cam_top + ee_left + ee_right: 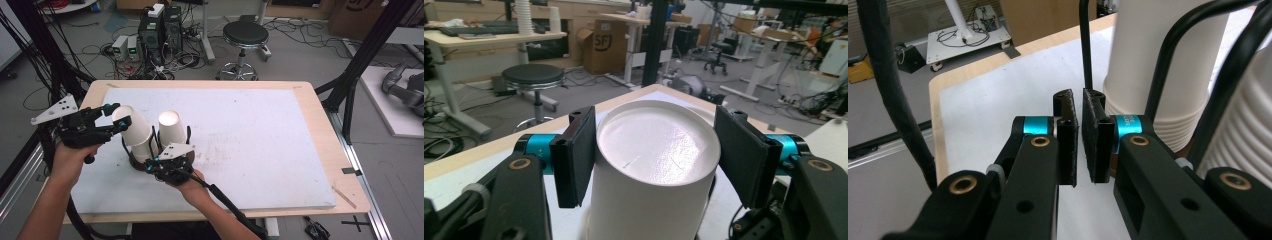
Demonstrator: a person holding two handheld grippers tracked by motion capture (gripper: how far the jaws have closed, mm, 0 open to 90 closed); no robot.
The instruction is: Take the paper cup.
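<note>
Two stacks of upturned white paper cups sit in a black wire cup holder (186,134) at the near-left part of the white table board (260,145). Left cup stack (131,129) leans left of the holder; its top cup (651,165) is pinched between the left gripper (116,116) pads, base up, both pads pressed on the wall just below the base. Right cup stack (171,128) stands upright, touching the left one. Right gripper (167,162) sits just in front of the holder, its pads (1067,145) almost together around a thin black holder wire (1087,55), apparently steadying it. To do this well: pull the top cup straight along the stack axis, grip light so the wall doesn't crush, holder pinned down. In the way: holder's wire loops and the neighbouring stack. Beyond the table: round black stool (245,37), computer towers (161,30), loose floor cables.
</note>
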